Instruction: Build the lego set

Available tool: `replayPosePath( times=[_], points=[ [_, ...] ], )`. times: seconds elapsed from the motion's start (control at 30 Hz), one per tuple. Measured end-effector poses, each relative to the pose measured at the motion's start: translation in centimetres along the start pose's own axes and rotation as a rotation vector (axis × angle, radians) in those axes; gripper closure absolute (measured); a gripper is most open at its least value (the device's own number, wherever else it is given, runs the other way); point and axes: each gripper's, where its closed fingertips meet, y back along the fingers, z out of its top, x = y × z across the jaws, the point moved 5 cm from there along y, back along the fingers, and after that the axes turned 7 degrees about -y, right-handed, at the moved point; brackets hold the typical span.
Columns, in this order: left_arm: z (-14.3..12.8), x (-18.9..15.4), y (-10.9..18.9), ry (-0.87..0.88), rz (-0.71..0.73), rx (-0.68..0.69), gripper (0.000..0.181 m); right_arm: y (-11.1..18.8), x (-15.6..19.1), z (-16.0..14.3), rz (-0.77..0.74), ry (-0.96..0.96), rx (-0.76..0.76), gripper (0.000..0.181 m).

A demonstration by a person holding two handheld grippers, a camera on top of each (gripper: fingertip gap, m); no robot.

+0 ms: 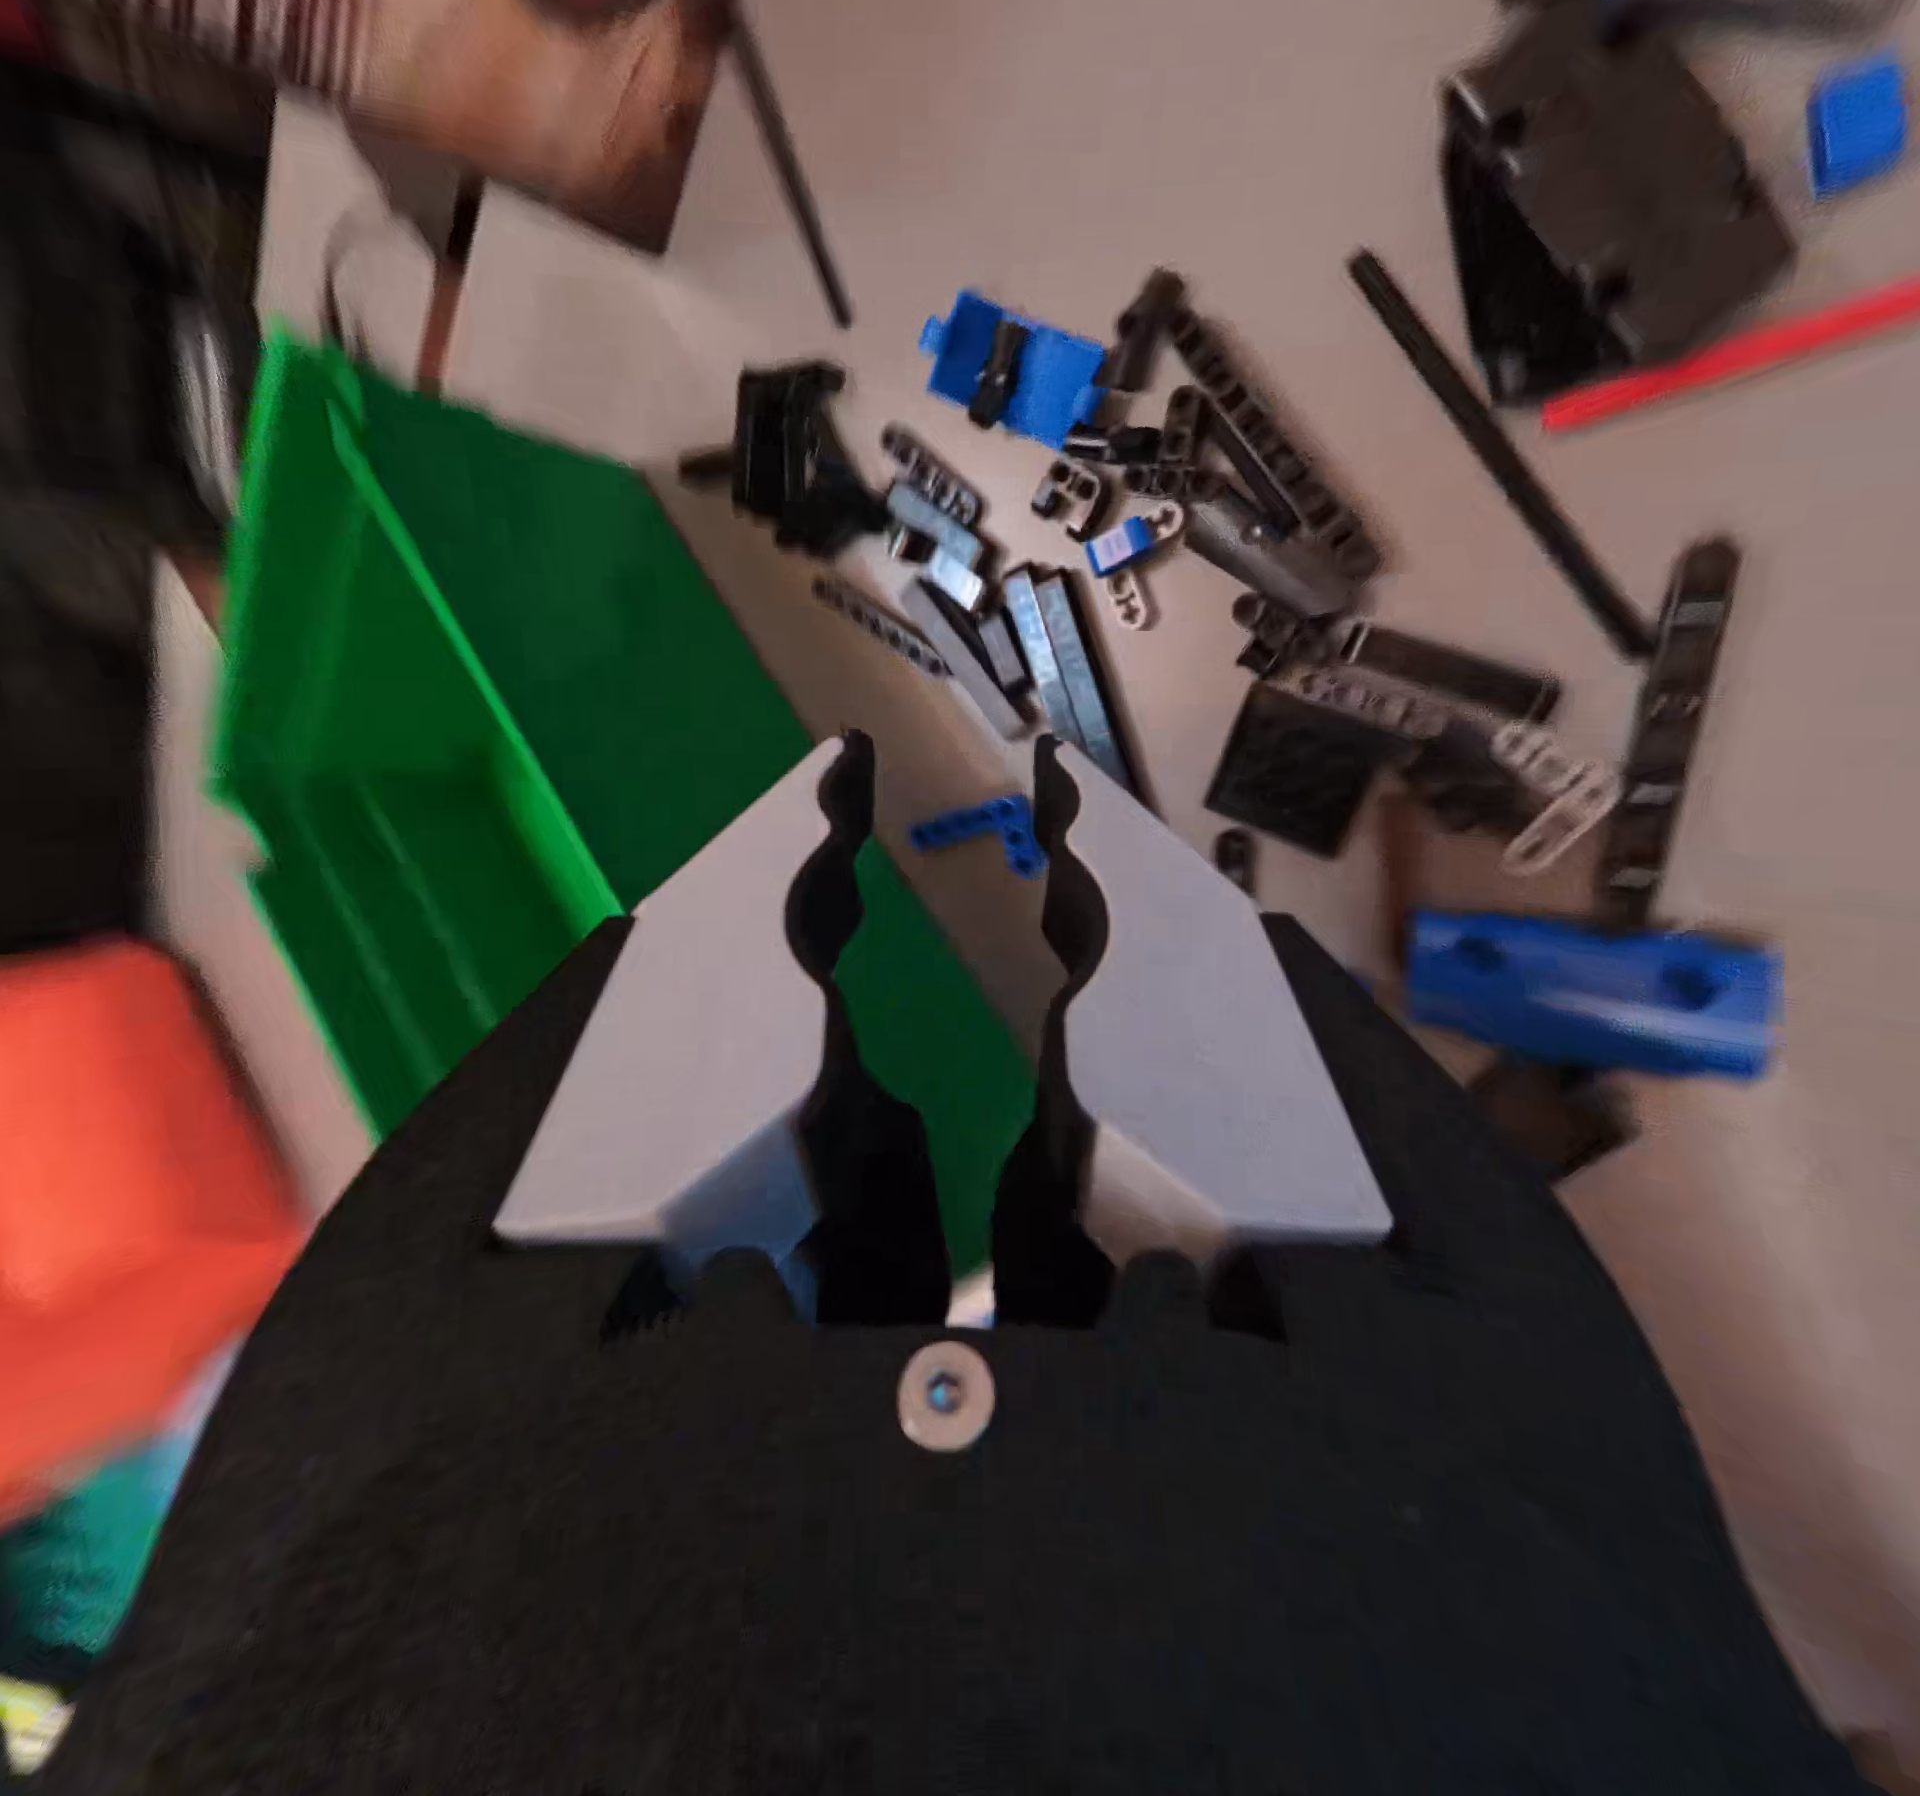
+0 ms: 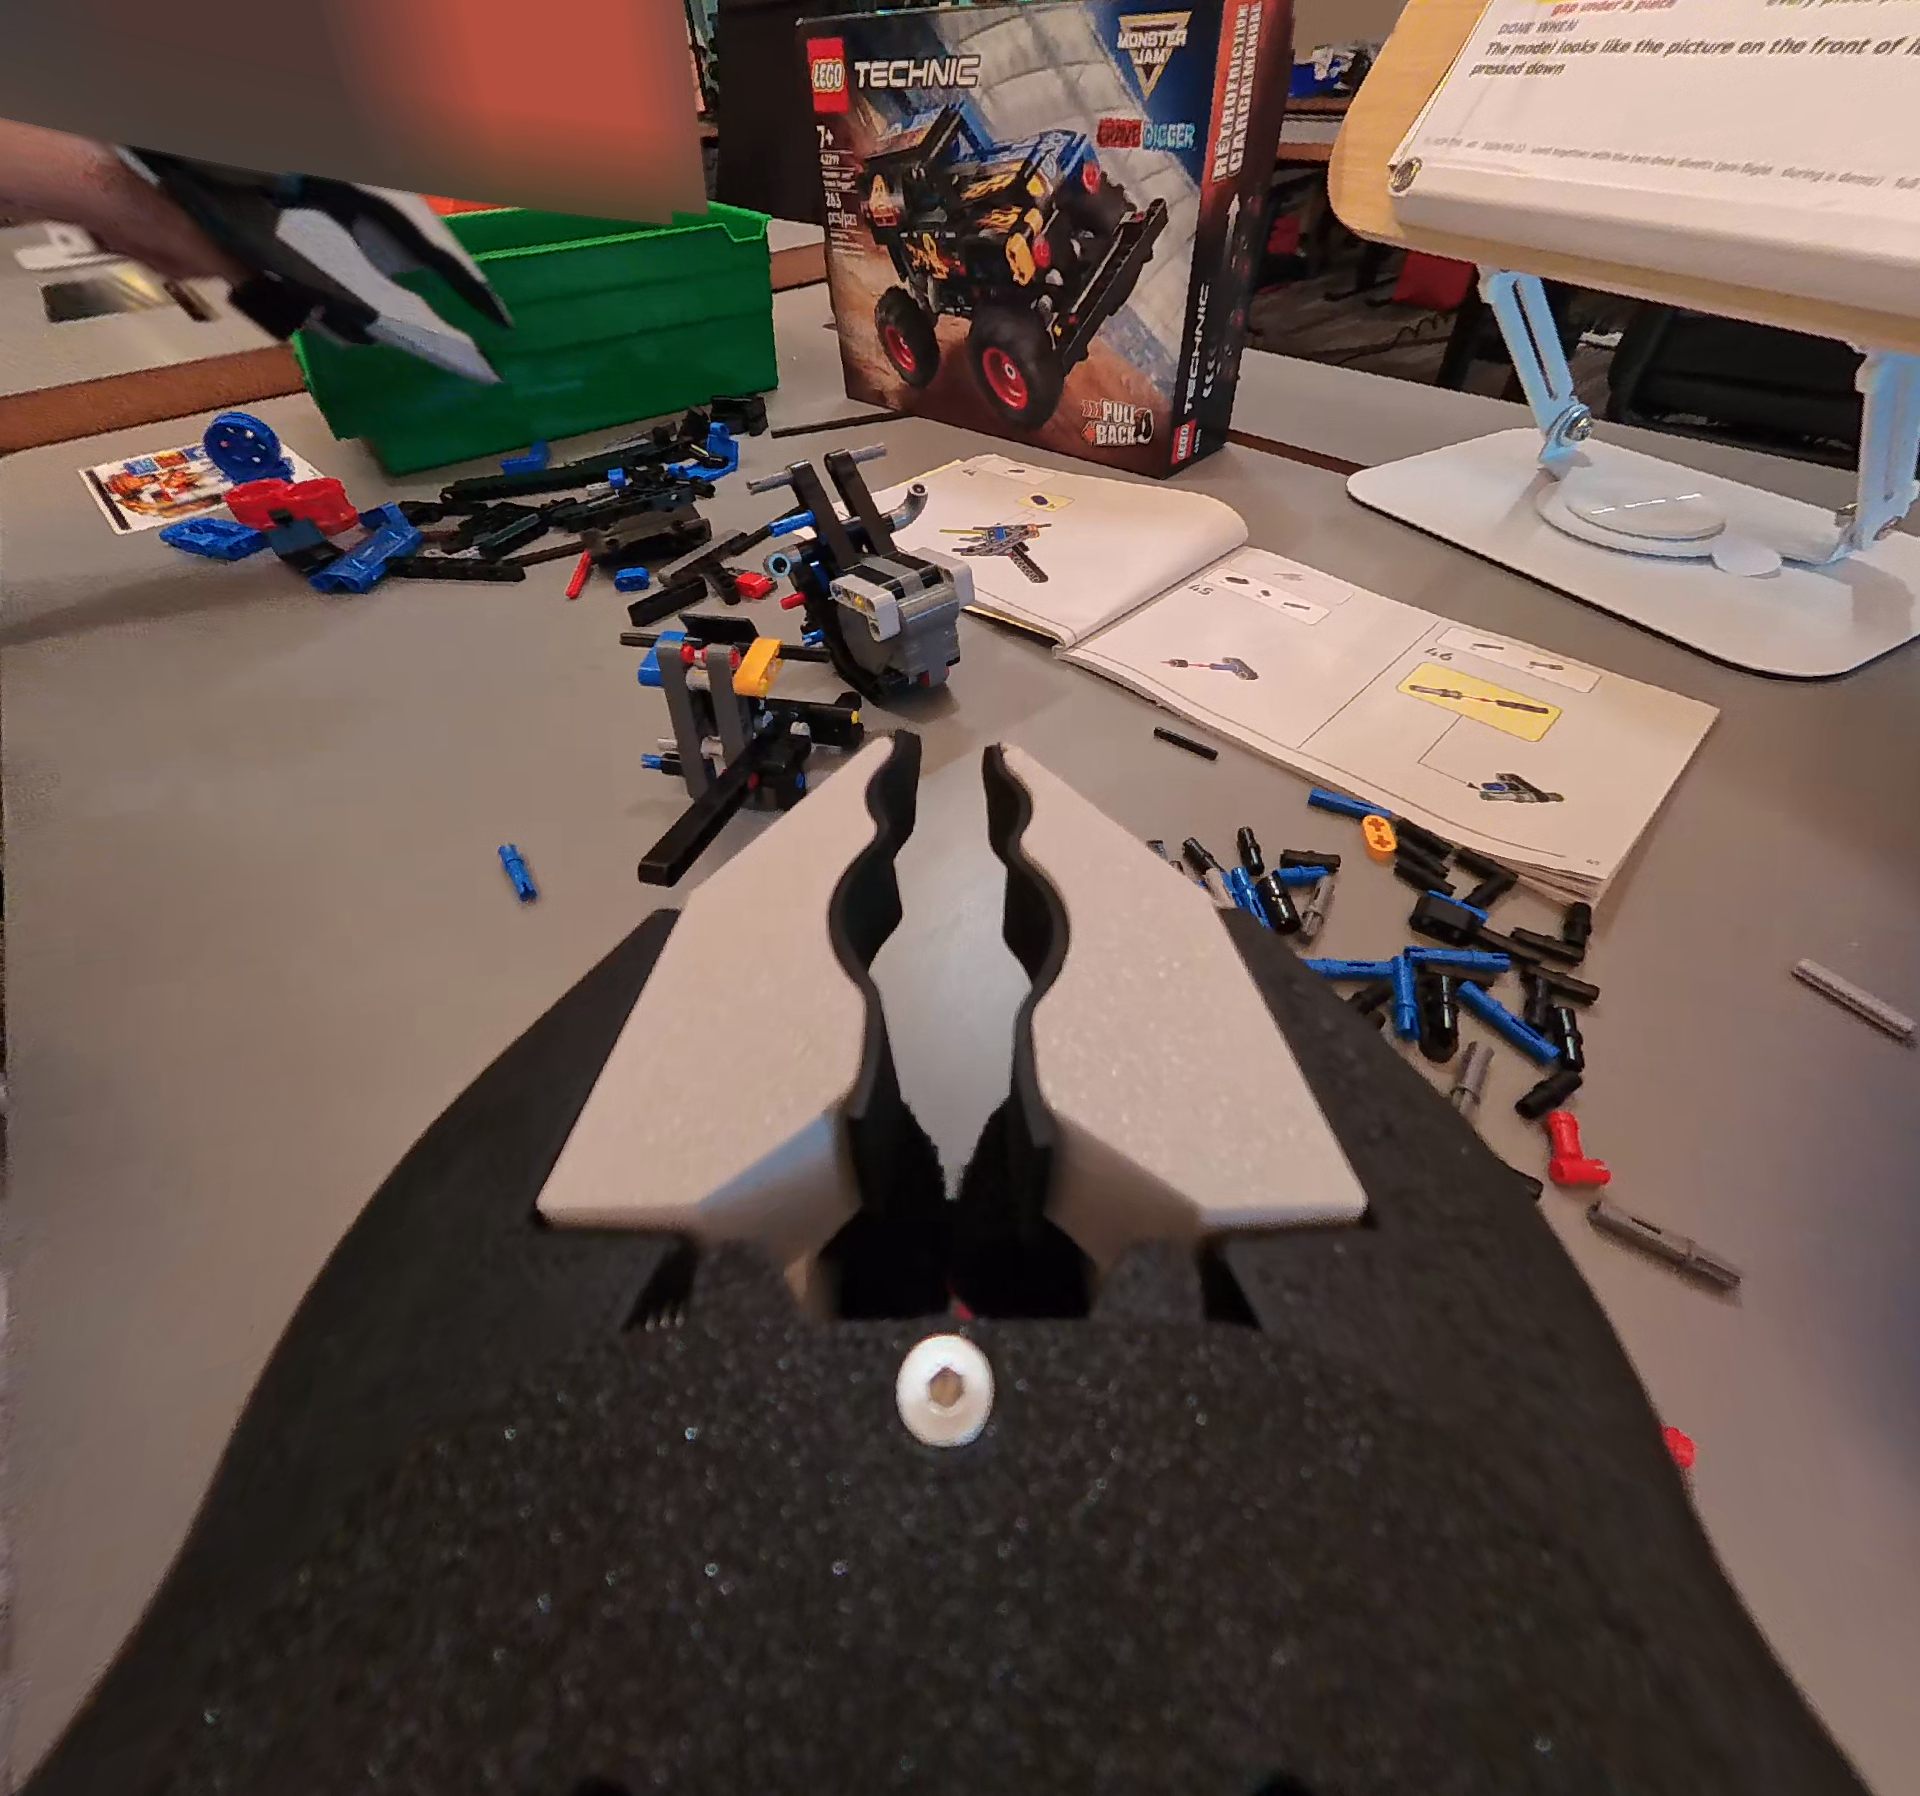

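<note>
My right gripper (image 2: 943, 759) hovers low over the grey surface (image 2: 260, 915), jaws narrowly parted and holding nothing, with a partly built lego assembly (image 2: 743, 718) just ahead and loose pins (image 2: 1455, 977) to its right. Farther back lie the open instruction booklet (image 2: 1299, 666), then the lego box (image 2: 1039, 219). My left gripper (image 1: 948, 759), jaws apart and empty, hangs above scattered parts (image 1: 1143, 551) beside the green bin (image 1: 499, 624).

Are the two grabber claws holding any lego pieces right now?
No. The left gripper is open with nothing between its fingers, hovering over loose pieces beside the green bin. The right gripper is open and empty too, above the table.
</note>
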Motion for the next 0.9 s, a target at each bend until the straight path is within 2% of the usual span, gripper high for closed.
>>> replayPosePath(
  times=[0.1,0.2,0.27,0.53,0.9],
  points=[
    [1.1,-0.6,-1.7,-0.404,-0.223,-0.015,0.151,0.0,0.0,0.1,0.012,-0.012,-0.001,0.169],
    [1.4,-0.4,-3.1,-0.652,-0.389,-0.059,0.156,-0.1,-0.1,-0.1,0.013,-0.022,0.008,0.169],
    [1.2,0.4,-4.4,-0.749,-0.425,-0.030,0.155,-0.1,-0.2,-0.2,0.011,-0.025,0.015,0.169],
    [-0.1,1.2,-7.4,-0.923,-0.509,0.106,0.152,0.0,-0.2,-0.3,0.022,-0.043,0.017,0.169],
    [0.2,1.0,-7.4,-0.900,-0.561,0.104,0.155,-0.2,-0.1,-0.4,0.042,-0.054,0.032,0.169]
  ],
)
